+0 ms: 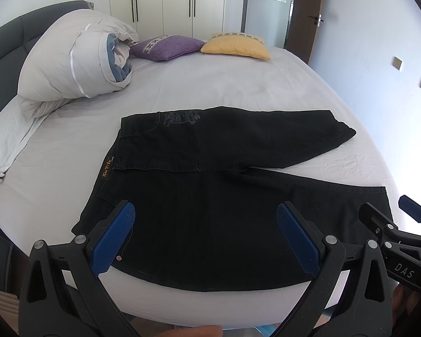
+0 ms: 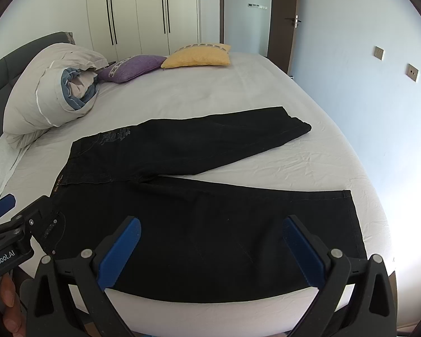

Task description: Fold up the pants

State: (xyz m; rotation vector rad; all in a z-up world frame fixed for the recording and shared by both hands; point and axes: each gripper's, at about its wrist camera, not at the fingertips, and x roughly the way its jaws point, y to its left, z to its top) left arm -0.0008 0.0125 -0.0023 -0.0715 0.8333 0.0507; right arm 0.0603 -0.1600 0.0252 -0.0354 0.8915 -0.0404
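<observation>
A pair of black pants (image 1: 210, 174) lies spread flat on the bed (image 1: 210, 90), waistband toward the headboard side and the two legs splayed apart in a shallow V, so nothing is folded yet; laid out like this, each leg is free to be taken and brought over the other. The left claw (image 1: 205, 236) hangs wide open above the near hip and pocket area, its blue fingers (image 1: 115, 238) straddling the cloth without pinching anything. The right claw (image 2: 212, 248) is likewise spread open, poised over the near leg, closer to the hem end. Both seem placed along the pants' near edge, one toward the waist and one toward the cuff, probably so the near leg can be lifted evenly and carried onto the far leg. The near edge of the pants runs just beneath both claws, close to the mattress edge. A rolled duvet (image 1: 75, 61), a purple cushion (image 1: 165, 46) and a yellow cushion (image 1: 235, 46) sit well apart at the far side.
</observation>
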